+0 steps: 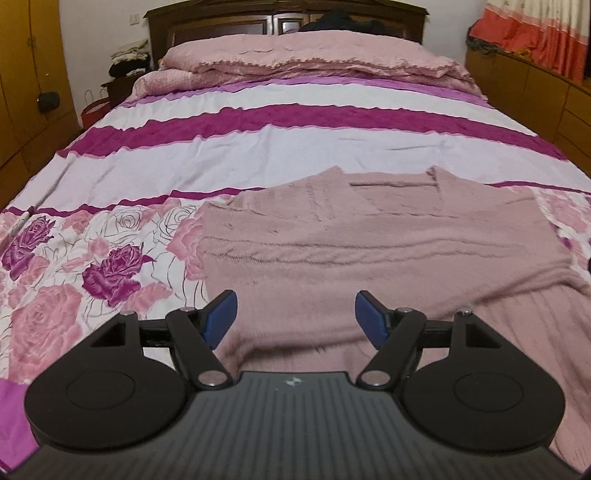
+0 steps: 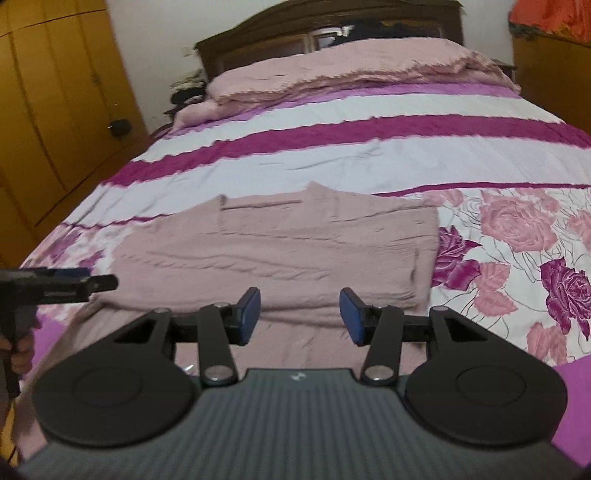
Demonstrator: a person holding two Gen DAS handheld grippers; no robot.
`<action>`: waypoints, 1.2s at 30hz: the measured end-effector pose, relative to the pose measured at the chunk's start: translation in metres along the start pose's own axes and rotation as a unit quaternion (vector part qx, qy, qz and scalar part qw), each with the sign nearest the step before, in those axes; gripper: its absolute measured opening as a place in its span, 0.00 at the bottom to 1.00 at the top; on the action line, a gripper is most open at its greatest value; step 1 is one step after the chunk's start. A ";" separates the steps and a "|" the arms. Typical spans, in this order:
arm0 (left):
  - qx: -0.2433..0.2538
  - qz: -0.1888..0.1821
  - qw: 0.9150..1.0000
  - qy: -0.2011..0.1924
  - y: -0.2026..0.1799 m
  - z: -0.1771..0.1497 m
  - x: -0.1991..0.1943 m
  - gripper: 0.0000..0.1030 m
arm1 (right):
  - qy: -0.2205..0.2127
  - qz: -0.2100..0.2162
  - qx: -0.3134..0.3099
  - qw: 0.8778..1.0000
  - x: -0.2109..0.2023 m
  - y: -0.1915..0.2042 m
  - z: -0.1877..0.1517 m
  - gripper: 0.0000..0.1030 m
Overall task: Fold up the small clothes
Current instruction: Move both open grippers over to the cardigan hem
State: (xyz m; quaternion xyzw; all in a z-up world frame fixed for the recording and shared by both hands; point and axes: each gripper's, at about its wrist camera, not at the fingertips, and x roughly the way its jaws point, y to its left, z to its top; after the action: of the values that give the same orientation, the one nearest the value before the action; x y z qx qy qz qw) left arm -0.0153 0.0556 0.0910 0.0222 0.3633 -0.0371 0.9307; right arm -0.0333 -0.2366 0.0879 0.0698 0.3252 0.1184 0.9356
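Above the near hem of the pink knitted sweater (image 1: 369, 240), the left gripper (image 1: 295, 317) hangs with its blue pads spread wide and nothing between them. Alongside it, the right gripper (image 2: 300, 314) is likewise parted and empty over the same garment, which lies flat on the rose-patterned bedspread (image 1: 92, 266). Beyond sit a folded pink quilt (image 1: 314, 55) and the dark headboard (image 1: 221, 18).

I'm in a home bedroom: ahead of my tongs, a rose-printed striped bedspread (image 1: 295, 147), dark wooden headboard (image 1: 221, 22), yellow wooden wardrobe (image 2: 55, 110) left.
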 end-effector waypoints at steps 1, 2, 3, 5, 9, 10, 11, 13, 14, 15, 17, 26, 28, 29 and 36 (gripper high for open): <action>0.004 -0.001 1.000 0.000 -0.002 -0.002 -0.006 0.75 | 0.001 0.005 -0.002 1.000 -0.005 0.004 -0.002 0.48; 0.007 -0.001 1.000 -0.001 -0.003 -0.005 -0.014 0.75 | 0.003 0.010 -0.005 1.000 -0.010 0.007 -0.004 0.49; 0.010 -0.001 1.000 -0.002 -0.005 -0.008 -0.021 0.75 | 0.005 0.014 -0.008 1.000 -0.015 0.011 -0.007 0.49; 0.011 -0.005 1.000 -0.002 -0.006 -0.013 -0.035 0.75 | 0.008 0.017 -0.018 1.000 -0.024 0.018 -0.014 0.49; 0.007 -0.022 1.000 0.002 -0.007 -0.026 -0.059 0.75 | 0.018 0.017 -0.043 0.999 -0.039 0.031 -0.030 0.49; 0.008 -0.024 1.000 0.003 -0.008 -0.030 -0.065 0.75 | 0.021 0.018 -0.045 0.999 -0.043 0.033 -0.034 0.49; 0.010 -0.025 1.000 0.003 -0.009 -0.034 -0.071 0.75 | 0.023 0.018 -0.048 0.998 -0.046 0.034 -0.039 0.49; 0.019 -0.028 0.999 0.004 -0.012 -0.041 -0.080 0.75 | 0.024 0.015 -0.058 0.998 -0.054 0.038 -0.048 0.49; 0.023 -0.028 0.999 0.006 -0.014 -0.045 -0.085 0.75 | 0.025 0.011 -0.064 0.998 -0.057 0.039 -0.053 0.49; 0.026 -0.029 0.999 0.008 -0.015 -0.049 -0.089 0.75 | 0.027 0.006 -0.070 0.997 -0.060 0.040 -0.057 0.49; 0.034 -0.035 0.999 0.012 -0.019 -0.057 -0.098 0.75 | 0.034 0.002 -0.083 0.996 -0.065 0.042 -0.065 0.49; 0.063 -0.057 0.996 0.030 -0.030 -0.093 -0.135 0.75 | 0.058 -0.008 -0.147 0.987 -0.091 0.053 -0.099 0.50; 0.067 -0.062 0.995 0.037 -0.031 -0.102 -0.141 0.76 | 0.061 -0.010 -0.156 0.986 -0.096 0.056 -0.106 0.53; 0.071 -0.064 0.995 0.040 -0.032 -0.106 -0.143 0.76 | 0.063 -0.011 -0.162 0.985 -0.099 0.057 -0.109 0.54; 0.126 -0.089 0.986 0.057 -0.044 -0.135 -0.161 0.85 | 0.080 -0.022 -0.231 0.969 -0.110 0.072 -0.134 0.64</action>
State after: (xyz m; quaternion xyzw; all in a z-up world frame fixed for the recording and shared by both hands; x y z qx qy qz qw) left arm -0.2284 0.0298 0.1000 0.1092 0.4090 -0.1645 0.8909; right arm -0.2131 -0.1894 0.0635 -0.1652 0.3646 0.1753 0.8995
